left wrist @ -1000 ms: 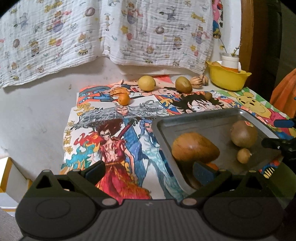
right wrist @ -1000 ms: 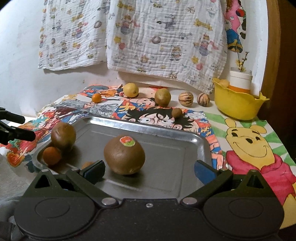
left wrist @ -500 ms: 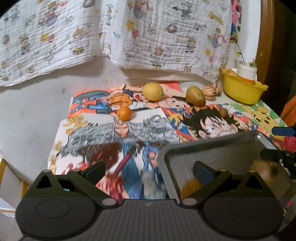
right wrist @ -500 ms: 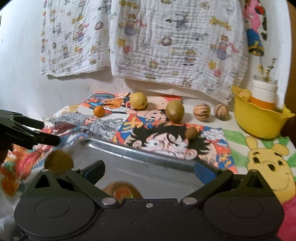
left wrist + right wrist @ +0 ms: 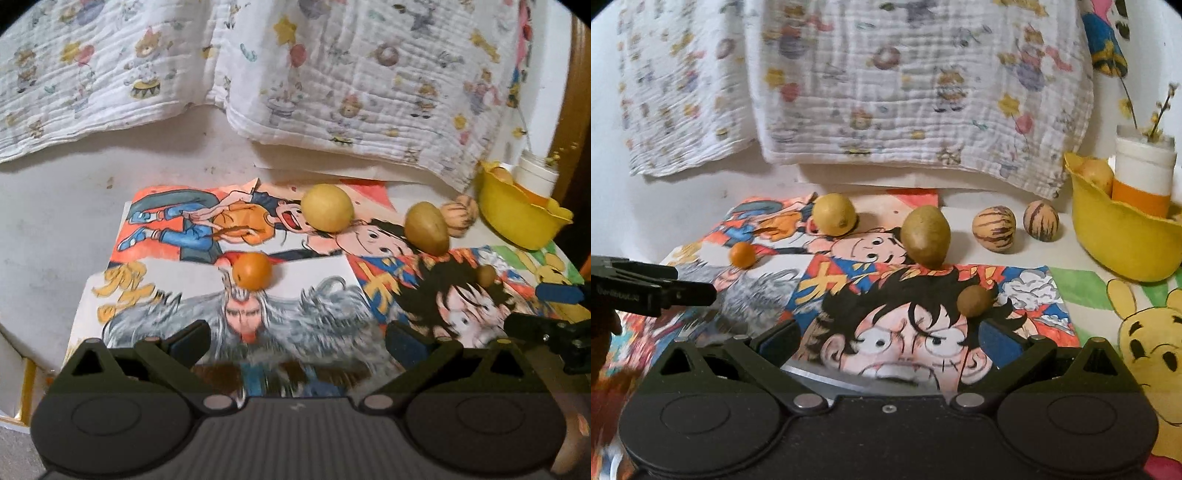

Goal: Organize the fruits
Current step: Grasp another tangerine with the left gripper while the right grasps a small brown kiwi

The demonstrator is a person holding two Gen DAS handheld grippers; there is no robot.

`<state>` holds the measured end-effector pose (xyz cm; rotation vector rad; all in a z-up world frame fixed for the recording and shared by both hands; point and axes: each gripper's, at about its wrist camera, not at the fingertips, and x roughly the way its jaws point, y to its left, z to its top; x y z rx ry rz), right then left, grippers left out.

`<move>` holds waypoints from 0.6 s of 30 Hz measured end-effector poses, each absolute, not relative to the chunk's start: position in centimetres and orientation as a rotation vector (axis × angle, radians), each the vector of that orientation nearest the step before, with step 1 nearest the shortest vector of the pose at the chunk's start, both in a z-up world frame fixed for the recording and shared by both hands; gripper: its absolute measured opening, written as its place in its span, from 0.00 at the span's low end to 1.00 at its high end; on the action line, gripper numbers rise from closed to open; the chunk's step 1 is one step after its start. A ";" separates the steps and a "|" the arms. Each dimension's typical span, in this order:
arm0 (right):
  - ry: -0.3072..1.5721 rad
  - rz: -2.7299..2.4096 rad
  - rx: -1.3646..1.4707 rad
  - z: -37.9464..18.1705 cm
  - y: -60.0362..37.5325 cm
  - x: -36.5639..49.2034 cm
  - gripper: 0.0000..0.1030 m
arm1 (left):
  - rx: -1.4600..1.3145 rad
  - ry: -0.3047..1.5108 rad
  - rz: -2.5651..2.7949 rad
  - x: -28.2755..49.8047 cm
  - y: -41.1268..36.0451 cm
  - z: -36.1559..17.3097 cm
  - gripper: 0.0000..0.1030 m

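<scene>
Both tongs are spread wide with nothing between their pads. The left tongs hover over the cartoon posters that cover the surface; the right tongs hover over the poster face, with a strip of metal tray edge just showing below them.

Taking the kiwi as landmark: it stands upright near the middle of the far part of the posters. The lemon lies to its left, a little farther back. The small orange sits farther left again and nearer the tongs. A small brown fruit rests on the posters right of the kiwi and nearer, close to the right tongs' right pad. Two striped fruits lie side by side right of the kiwi on the bare surface. Beyond them stands a yellow bowl holding a white-and-orange jar and another fruit. A printed cloth hangs behind the kiwi.
</scene>
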<state>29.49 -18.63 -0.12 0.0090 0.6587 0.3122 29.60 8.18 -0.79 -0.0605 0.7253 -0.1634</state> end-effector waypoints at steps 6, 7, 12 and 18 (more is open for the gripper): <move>0.700 0.263 0.135 -1.5 -19.5 32.6 0.97 | -0.051 0.748 -0.153 33.3 8.0 -2.0 1.00; 0.701 0.249 0.145 -1.7 -19.7 33.0 0.97 | -0.052 0.754 -0.153 33.8 7.9 -2.2 1.00; 0.710 0.188 0.168 -2.5 -20.2 34.7 0.90 | -0.053 0.788 -0.150 35.7 7.8 -3.6 1.00; 0.729 0.149 0.170 -3.4 -20.5 36.0 0.84 | -0.028 0.765 -0.146 36.7 7.6 -4.2 0.99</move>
